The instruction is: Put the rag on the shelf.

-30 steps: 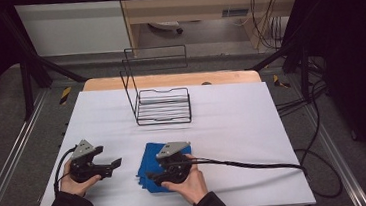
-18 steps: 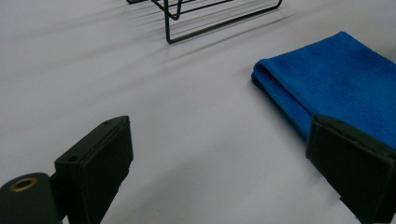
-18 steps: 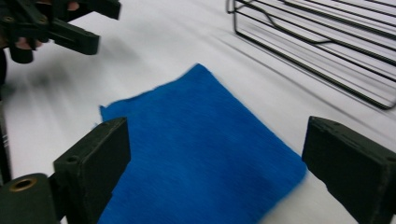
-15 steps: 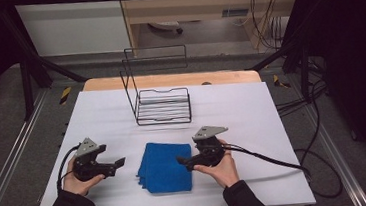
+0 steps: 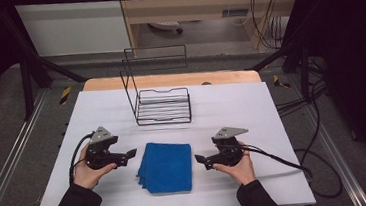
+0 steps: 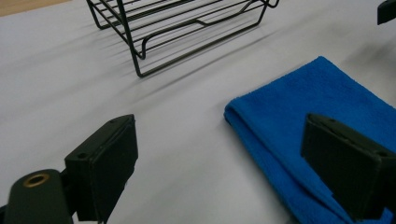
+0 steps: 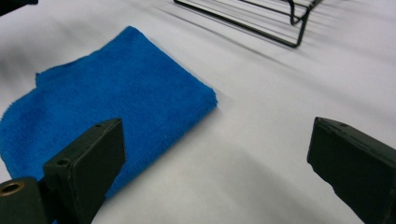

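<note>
**rigop_42:** Near the front edge of the table (image 5: pixel 272 115), dead centre, sits the folded blue cloth (image 5: pixel 166 165), flat on the white cover. I've got the left gripper (image 5: pixel 131 153) just off its left edge and the right gripper (image 5: pixel 199 159) just off its right edge, both pointing inward at it. Neither one is touching it.

**benchlurker:** Jaws open or shut? And which way does the cloth run?

**rigop_42:** Both sets wide apart, nothing between them. In the left gripper view the cloth (image 6: pixel 327 116) lies ahead and to the right of the jaws, its folded corner nearest. In the right gripper view the cloth (image 7: pixel 107 93) lies ahead and to the left. Its long axis runs front to back, so I'm facing the two long sides. Distance looks about even; I'd guess either hand could pinch an edge first.

**benchlurker:** Anything in the way?

**rigop_42:** Only the black wire rack (image 5: pixel 163 104), toward the back edge, well apart from the cloth. Surface is smooth and bare otherwise. The room around it is dim, with cables trailing off the right side.
</note>
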Tool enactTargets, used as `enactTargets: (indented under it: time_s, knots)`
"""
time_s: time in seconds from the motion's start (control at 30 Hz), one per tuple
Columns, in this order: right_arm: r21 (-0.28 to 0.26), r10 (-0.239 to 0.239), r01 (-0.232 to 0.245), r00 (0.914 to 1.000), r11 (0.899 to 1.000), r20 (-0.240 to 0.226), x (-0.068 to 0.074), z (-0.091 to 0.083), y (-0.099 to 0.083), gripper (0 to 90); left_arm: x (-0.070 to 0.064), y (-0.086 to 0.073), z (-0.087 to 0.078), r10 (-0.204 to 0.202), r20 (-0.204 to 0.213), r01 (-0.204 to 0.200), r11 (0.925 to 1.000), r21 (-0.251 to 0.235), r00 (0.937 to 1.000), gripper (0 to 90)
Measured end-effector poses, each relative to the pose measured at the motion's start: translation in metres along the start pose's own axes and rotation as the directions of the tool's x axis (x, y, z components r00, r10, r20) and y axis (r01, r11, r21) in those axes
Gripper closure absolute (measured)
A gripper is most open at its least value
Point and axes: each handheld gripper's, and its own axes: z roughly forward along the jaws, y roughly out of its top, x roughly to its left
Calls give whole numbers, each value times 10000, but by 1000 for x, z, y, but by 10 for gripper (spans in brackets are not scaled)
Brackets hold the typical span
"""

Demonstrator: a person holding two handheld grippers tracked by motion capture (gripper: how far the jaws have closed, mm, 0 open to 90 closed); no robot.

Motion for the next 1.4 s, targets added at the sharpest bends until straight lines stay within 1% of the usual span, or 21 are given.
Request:
enactTargets:
  time_s: [0.1, 0.13, 0.2, 0.23, 0.27, 0.3, 0.33, 0.37, 0.43, 0.5, 0.53, 0.57, 0.6, 0.73, 0.83, 0.9, 0.97, 1.0, 1.1, 1.33, 1.4]
  knots:
    - [48, 169, -169, 9998, 9998, 54, -4, -1, -6, 51, -5, 9, 10, -45, -1, 45, 9998, 182, 10000, 131]
    - [88, 185, -186, 9998, 9998, 81, -4, -2, -7, 51, -5, 9, 10, -45, -1, 45, 9998, 182, 10000, 138]
    - [24, 195, -195, 9998, 9998, 73, -5, -4, -8, 53, -7, 13, 22, -124, -65, 126, 9994, 328, 9999, 162]
    - [24, 199, -199, 9998, 9998, 46, -5, -5, -8, 52, -8, 14, 25, -178, -80, 181, 9991, 385, 9998, 174]
    - [-15, 198, -198, 9998, 9998, 32, -4, -6, -8, 54, -8, 14, 25, -178, -80, 181, 9991, 385, 9998, 195]
    - [-26, 181, -181, 9998, 9998, 39, -4, -6, -8, 54, -8, 13, 33, -248, -152, 257, 9981, 560, 9996, 215]
    - [-15, 170, -170, 9998, 9999, 46, -4, -6, -8, 54, -8, 12, 37, -304, -118, 312, 9974, 656, 9995, 229]
    - [27, 193, -193, 9998, 9998, 49, -3, -6, -9, 54, -8, 12, 37, -304, -118, 312, 9974, 656, 9995, 247]
    - [32, 151, -151, 9999, 9999, 52, -4, -6, -9, 59, -8, 9, 44, -559, -8, 558, 9955, 765, 9984, 287]
    - [30, 137, -137, 9999, 9999, 38, -4, -5, -9, 70, -7, 8, 50, -567, -9, 565, 9931, 1024, 9984, 317]
    - [30, 137, -137, 9999, 9999, 38, -4, -5, -9, 70, -6, 7, 52, -661, 26, 655, 9928, 998, 9978, 317]
    - [82, 157, -158, 9999, 9998, 25, -4, -3, -9, 71, -5, 7, 56, -901, 137, 884, 9914, 966, 9958, 378]
    - [123, 172, -172, 9999, 9998, -3, -4, -3, -9, 72, -5, 7, 58, -960, 158, 941, 9910, 948, 9953, 399]
    - [207, 240, -239, 9997, 9995, -31, -4, 0, -10, 76, -7, 7, 66, -896, 67, 884, 9904, 1063, 9960, 487]
    - [241, 274, -273, 9996, 9993, -63, -5, 0, -9, 76, -10, 6, 72, -752, 80, 737, 9898, 1220, 9971, 556]
    - [258, 295, -294, 9995, 9992, -68, -5, -1, -9, 76, -12, 5, 78, -708, 140, 680, 9872, 1439, 9974, 590]
    - [247, 318, -316, 9995, 9992, -87, -6, 0, -9, 76, -12, 4, 80, -687, 150, 656, 9863, 1515, 9975, 613]
    - [239, 356, -354, 9993, 9991, -100, -6, 0, -8, 76, -13, 3, 82, -724, 243, 677, 9849, 1593, 9971, 623]
    - [210, 384, -381, 9992, 9991, -139, -6, 0, -8, 75, -15, 3, 83, -779, 327, 716, 9842, 1617, 9964, 654]
    - [188, 409, -407, 9991, 9990, -148, -7, -1, -7, 70, -20, 3, 84, -551, 238, 503, 9840, 1712, 9982, 705]
    - [137, 471, -469, 9988, 9988, -159, -7, -1, -7, 67, -22, 3, 84, -599, 353, 528, 9830, 1758, 9976, 751]
